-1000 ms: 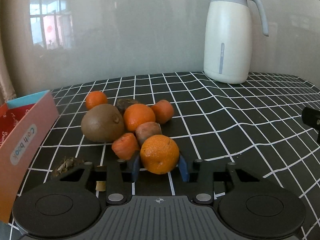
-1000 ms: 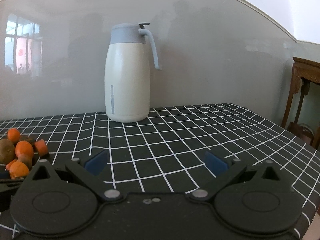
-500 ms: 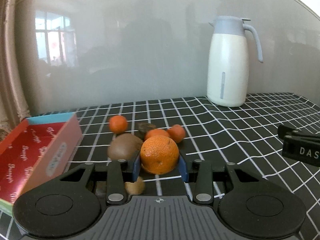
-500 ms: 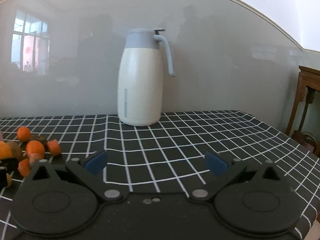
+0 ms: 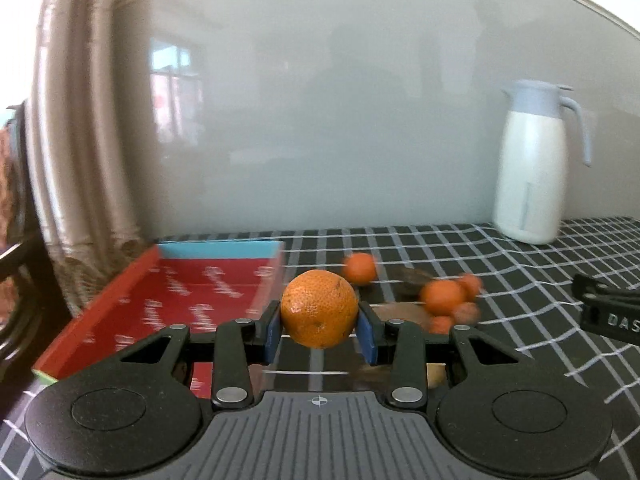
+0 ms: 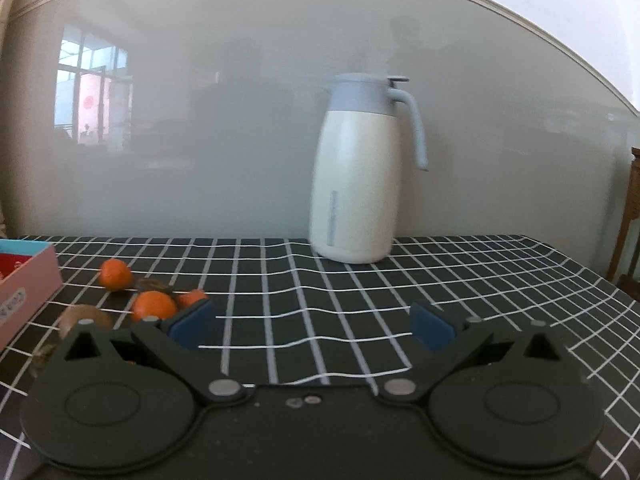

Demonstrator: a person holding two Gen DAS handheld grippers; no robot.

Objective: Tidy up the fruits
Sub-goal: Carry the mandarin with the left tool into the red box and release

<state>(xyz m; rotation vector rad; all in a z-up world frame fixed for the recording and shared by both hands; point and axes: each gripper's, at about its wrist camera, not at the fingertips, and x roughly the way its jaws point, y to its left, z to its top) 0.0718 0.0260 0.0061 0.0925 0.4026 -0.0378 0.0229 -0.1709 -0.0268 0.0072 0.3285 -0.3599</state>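
My left gripper (image 5: 320,330) is shut on an orange mandarin (image 5: 319,307) and holds it above the table, just right of the open red box (image 5: 180,296). Several small orange fruits (image 5: 442,297) and a brown one lie blurred on the black checked cloth to the right. In the right wrist view the fruit pile (image 6: 154,305) with a kiwi (image 6: 86,317) lies at the left, beside the pink box wall (image 6: 28,288). My right gripper (image 6: 312,326) is open and empty above the cloth.
A white jug with a grey lid (image 6: 356,176) stands at the back by the grey wall; it also shows in the left wrist view (image 5: 532,164). The right gripper's tip (image 5: 608,312) shows at the right edge. A dark chair (image 5: 16,264) stands at the far left.
My left gripper has lifted the mandarin off the pile and swung left toward the red box. The right gripper has turned left, bringing the pile and box into view.
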